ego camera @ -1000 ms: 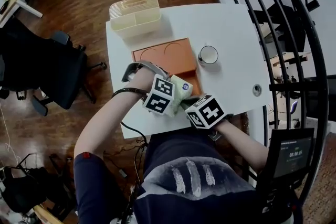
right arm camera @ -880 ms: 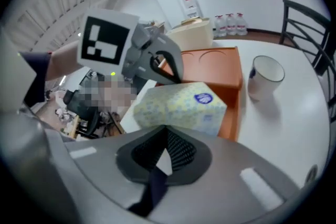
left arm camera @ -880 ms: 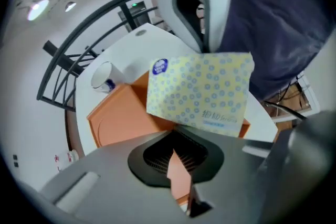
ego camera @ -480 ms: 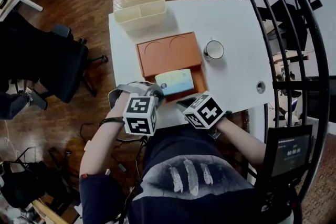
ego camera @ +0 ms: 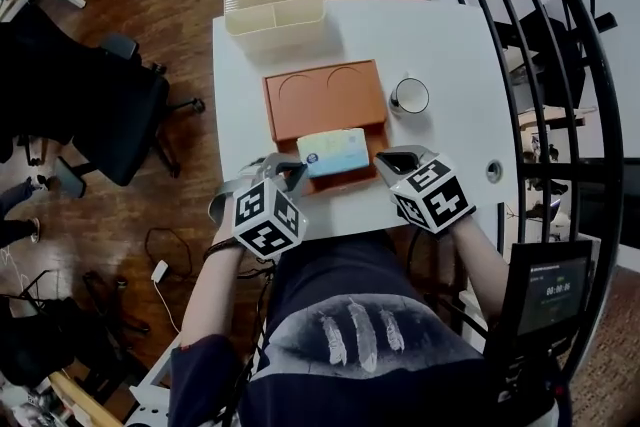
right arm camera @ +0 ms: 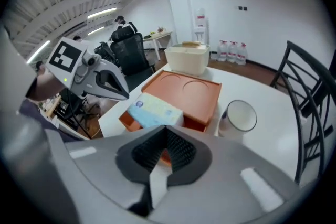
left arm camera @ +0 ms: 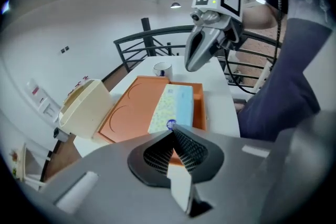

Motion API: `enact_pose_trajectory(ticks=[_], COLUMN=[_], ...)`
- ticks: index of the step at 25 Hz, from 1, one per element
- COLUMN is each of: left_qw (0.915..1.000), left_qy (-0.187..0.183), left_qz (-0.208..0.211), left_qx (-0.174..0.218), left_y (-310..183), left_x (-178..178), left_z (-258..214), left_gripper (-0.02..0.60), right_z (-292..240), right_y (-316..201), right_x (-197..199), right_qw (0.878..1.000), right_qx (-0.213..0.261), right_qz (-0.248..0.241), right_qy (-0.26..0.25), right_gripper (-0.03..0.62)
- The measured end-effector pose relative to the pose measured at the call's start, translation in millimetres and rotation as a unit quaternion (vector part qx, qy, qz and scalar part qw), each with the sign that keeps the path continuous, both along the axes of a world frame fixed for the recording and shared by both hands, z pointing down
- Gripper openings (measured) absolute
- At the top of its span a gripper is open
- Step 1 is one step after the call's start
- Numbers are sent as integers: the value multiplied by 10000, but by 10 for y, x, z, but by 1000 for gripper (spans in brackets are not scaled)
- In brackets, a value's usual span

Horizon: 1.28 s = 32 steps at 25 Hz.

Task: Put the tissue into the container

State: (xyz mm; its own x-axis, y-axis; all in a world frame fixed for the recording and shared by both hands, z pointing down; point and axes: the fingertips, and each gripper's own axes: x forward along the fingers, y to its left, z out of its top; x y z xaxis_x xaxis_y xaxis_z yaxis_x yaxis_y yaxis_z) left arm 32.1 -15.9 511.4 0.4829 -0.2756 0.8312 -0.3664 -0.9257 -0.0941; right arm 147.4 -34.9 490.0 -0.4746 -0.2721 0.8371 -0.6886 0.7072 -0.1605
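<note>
The tissue pack (ego camera: 333, 152), pale blue and yellow, lies flat in the near compartment of the orange container (ego camera: 322, 98); it also shows in the left gripper view (left arm camera: 173, 106) and the right gripper view (right arm camera: 155, 109). My left gripper (ego camera: 283, 168) is shut and empty, just left of the pack at the table's near edge. My right gripper (ego camera: 394, 159) is shut and empty too, just right of the pack. Neither gripper touches it. Each gripper sees the other: the right gripper (left arm camera: 201, 51), the left gripper (right arm camera: 108, 84).
A white mug (ego camera: 410, 96) stands right of the container. A cream slatted basket (ego camera: 273, 5) sits at the table's far left corner. The white table (ego camera: 450, 45) has black railing on its right. A black office chair (ego camera: 100, 125) stands to the left.
The left gripper let go of the tissue pack, which now lies in the container, and drew back toward the near edge. The right gripper moved off to the right.
</note>
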Motion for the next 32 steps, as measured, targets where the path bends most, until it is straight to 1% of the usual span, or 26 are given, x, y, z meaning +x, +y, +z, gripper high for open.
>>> enact_pose_trajectory(ticks=[1,2,5,6,7,8,9,11,12,13,14,15,16,18,21,24,27,32], left_qw=[9999,9996,9945,9915,9884,9856,9832,9770,9728,9697,9688,9702,9728,9769,9786,9794,9784,9816], left_qy=[41,157,798,995,1168,1329,1503,1968,2195,2340,2375,2311,2192,1979,1847,1749,1738,1621], left_qz=[86,160,263,310,341,328,273,67,-76,-216,-340,-443,-521,-626,-759,-872,-975,-853], left_qx=[-50,-148,-622,-775,-906,-991,-995,-819,-733,-672,-620,-572,-539,-499,-503,-504,-543,-535], left_y=[44,110,375,470,553,611,638,638,632,629,628,623,614,594,610,618,638,682], left_x=[-13,-12,35,47,53,55,57,78,88,89,74,44,1,-101,-177,-50,113,214], left_z=[-14,-37,-142,-172,-200,-234,-279,-391,-440,-469,-474,-454,-422,-377,-373,-370,-369,-387], left_gripper=[14,14,14,15,53,132,158,158,156,139,79,35,14,14,14,14,14,14], right_z=[-44,-83,-132,-122,-103,-77,-47,23,61,87,99,104,109,111,136,146,126,111], right_y=[-8,7,149,216,283,334,360,385,406,428,448,469,489,496,489,444,392,380], right_x=[9,15,43,52,60,80,120,257,340,420,487,537,563,533,466,582,712,785], right_qw=[9997,9990,9958,9949,9940,9934,9933,9935,9934,9935,9939,9941,9937,9914,9866,9820,9796,9778], right_qx=[149,270,374,333,274,234,226,159,72,-15,-89,-161,-229,-299,-326,-319,-332,-364], right_qz=[-169,-361,-834,-953,-1055,-1120,-1132,-1111,-1121,-1103,-1055,-1029,-1064,-1244,-1558,-1816,-1933,-2003], right_qy=[20,33,-4,-47,-81,-78,-25,171,254,295,301,290,277,259,347,421,441,496], right_gripper=[3,2,3,24,108,211,235,230,202,137,41,5,4,3,3,5,4,5])
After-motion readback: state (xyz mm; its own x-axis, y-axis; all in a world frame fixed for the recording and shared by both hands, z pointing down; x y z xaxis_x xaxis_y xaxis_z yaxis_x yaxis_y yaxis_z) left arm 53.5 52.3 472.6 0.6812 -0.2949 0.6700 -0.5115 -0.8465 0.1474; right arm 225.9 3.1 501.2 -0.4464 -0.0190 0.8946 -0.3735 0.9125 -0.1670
